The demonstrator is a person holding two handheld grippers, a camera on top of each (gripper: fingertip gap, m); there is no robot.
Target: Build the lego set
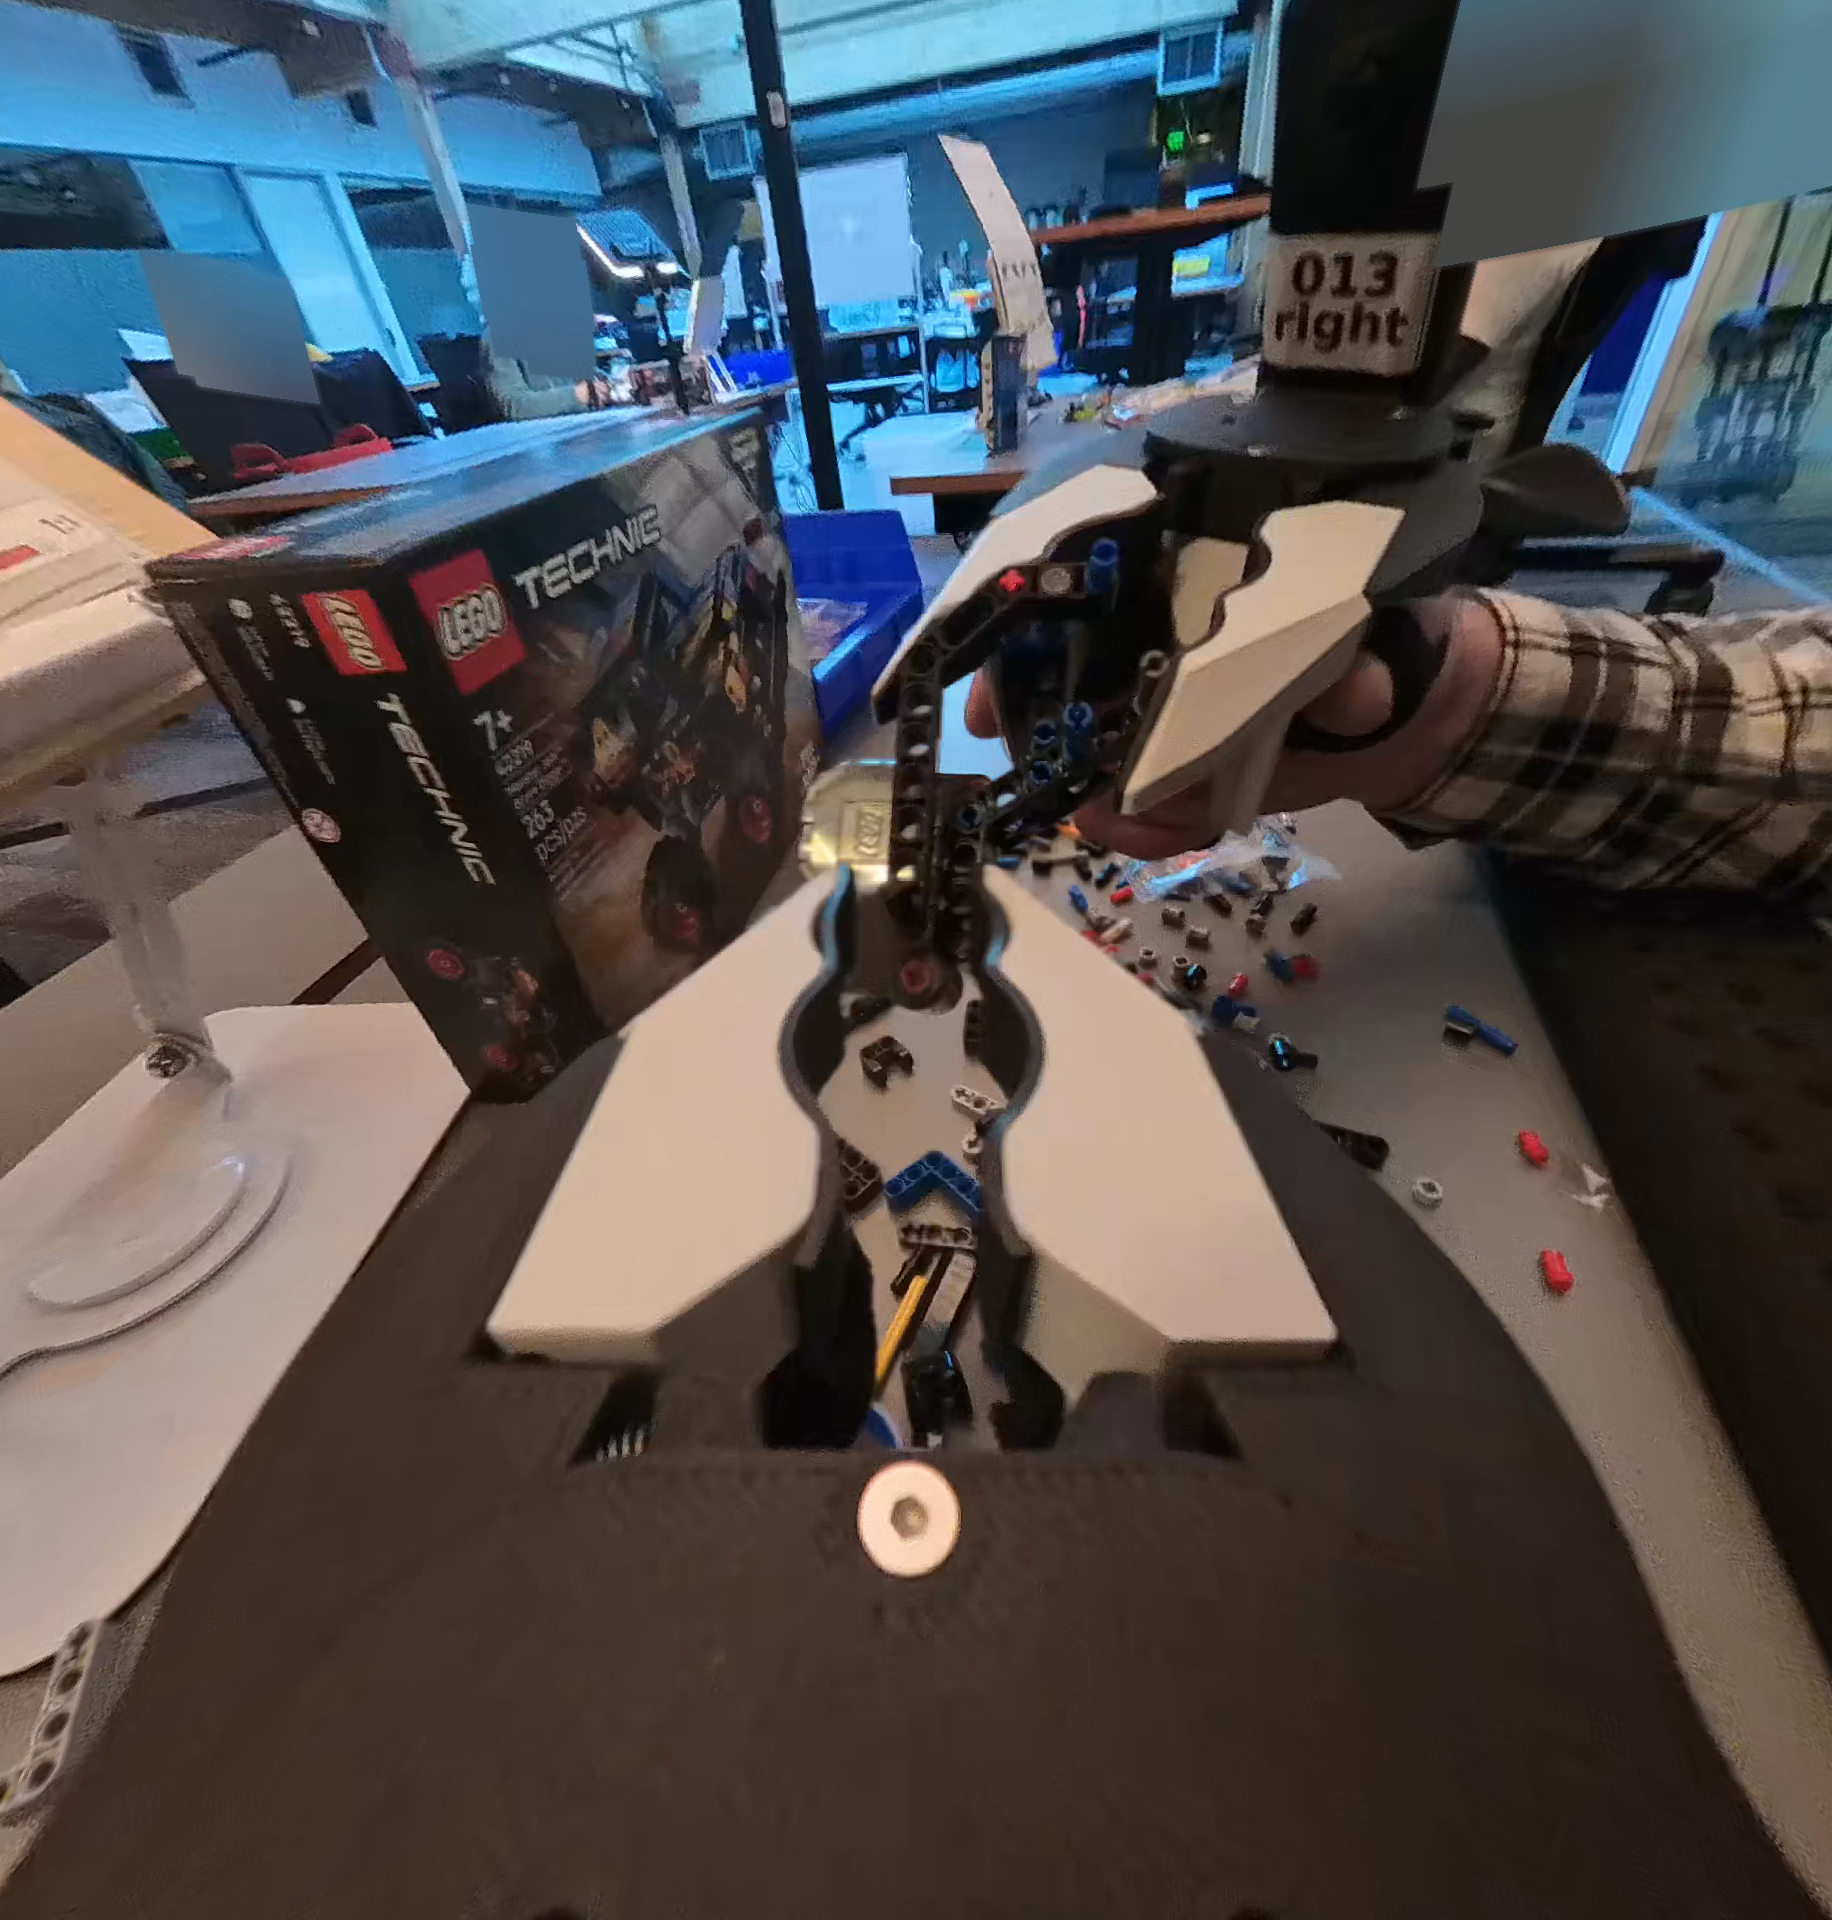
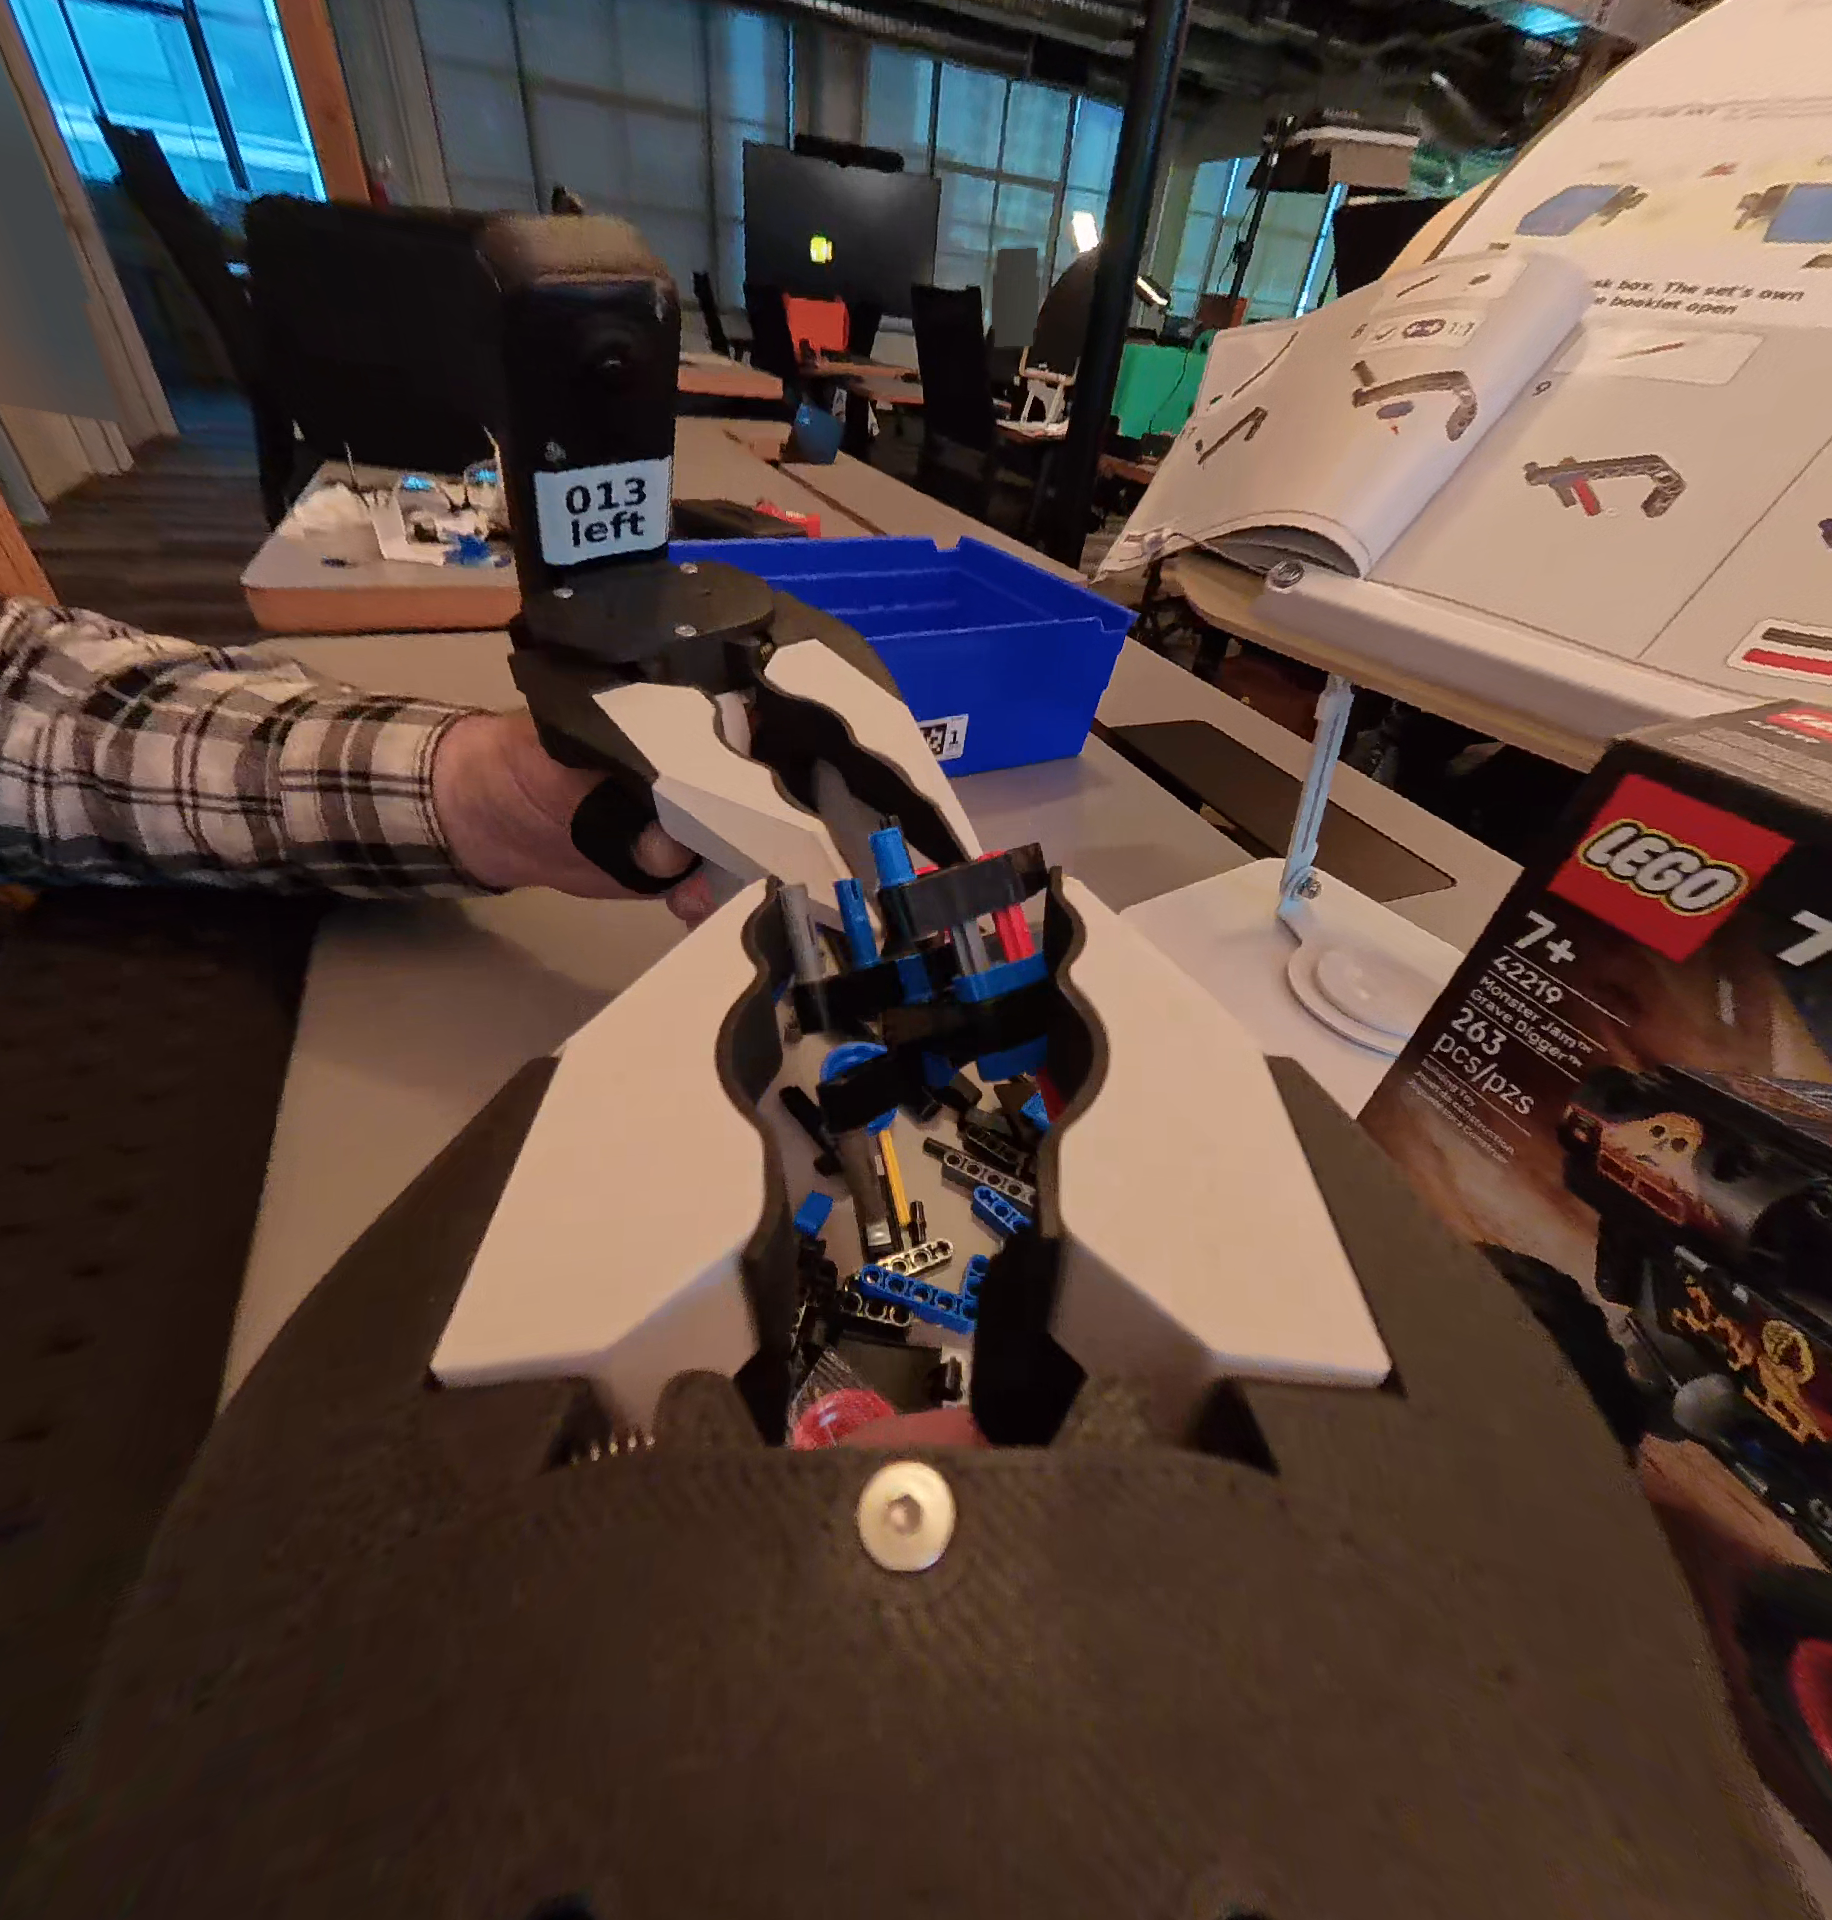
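Observation:
A partly built lego assembly [image 1: 917, 748] of black beams with blue and red pins is held in the air between both grippers. My left gripper [image 1: 917, 894] is shut on its lower end. My right gripper [image 1: 1037, 727] comes in from the upper right and is shut on its upper part. In the right wrist view the assembly [image 2: 953, 997] sits between the right gripper's [image 2: 917, 904] fingers, and the left gripper [image 2: 891, 842] meets it from the far left. Loose lego pieces [image 1: 1203, 935] lie scattered on the grey table below and show under the assembly [image 2: 922, 1278].
The lego set box [image 1: 538, 748] stands on the table, to the right in the right wrist view [image 2: 1670, 1039]. An open instruction booklet [image 2: 1514, 468] rests on a white stand [image 1: 164, 1195]. A blue bin [image 2: 943, 634] sits behind. A clear plastic bag [image 1: 1224, 862] lies among the pieces. Both grippers' tips are close together, under 4 cm apart.

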